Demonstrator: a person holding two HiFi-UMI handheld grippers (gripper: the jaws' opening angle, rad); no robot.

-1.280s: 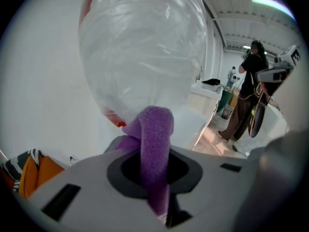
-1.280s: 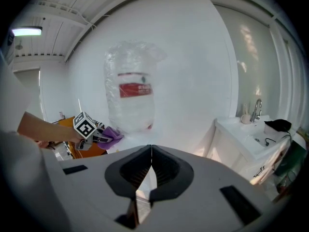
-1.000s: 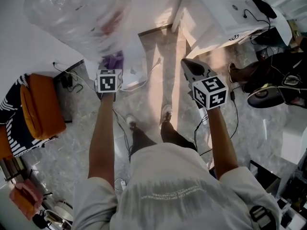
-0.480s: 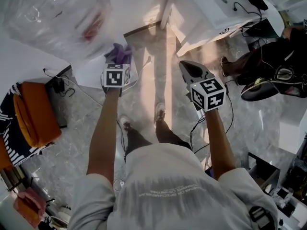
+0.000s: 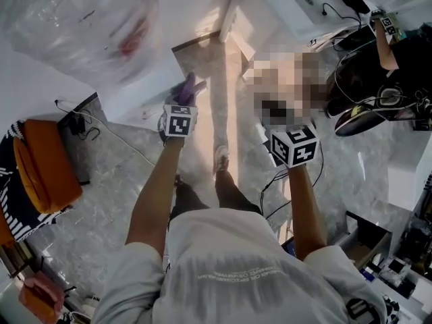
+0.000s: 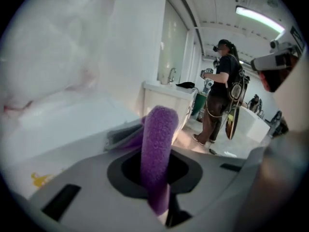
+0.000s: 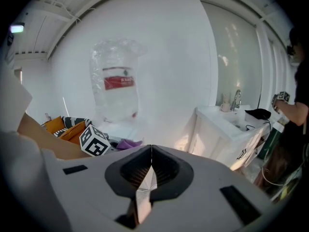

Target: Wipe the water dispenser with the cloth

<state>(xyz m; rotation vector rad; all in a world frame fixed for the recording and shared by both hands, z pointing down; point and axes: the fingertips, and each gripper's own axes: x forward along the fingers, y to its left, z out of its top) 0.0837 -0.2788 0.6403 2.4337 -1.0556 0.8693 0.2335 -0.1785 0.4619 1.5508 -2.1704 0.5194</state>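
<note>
The water dispenser (image 5: 138, 86) is a white body with a clear bottle (image 5: 74, 15) on top, at the upper left of the head view. My left gripper (image 5: 183, 103) is shut on a purple cloth (image 5: 190, 86), which sits at the dispenser's near right corner. The left gripper view has the cloth (image 6: 157, 134) sticking up from the shut left gripper (image 6: 155, 178), with the white dispenser (image 6: 63, 115) close on the left. My right gripper (image 7: 146, 175) is shut and holds nothing. It hangs apart to the right, and only its marker cube (image 5: 294, 146) shows in the head view.
A white sink counter (image 7: 227, 120) stands to the right of the dispenser, with a strip of marble floor (image 5: 226, 86) between them. An orange cushion (image 5: 44, 157) lies at left. Cables (image 5: 277, 181) run over the floor. Another person (image 6: 219, 95) stands beyond the counter.
My left gripper has moved right along the dispenser with the cloth, from its front to its near right corner. The right gripper has stayed shut beside it.
</note>
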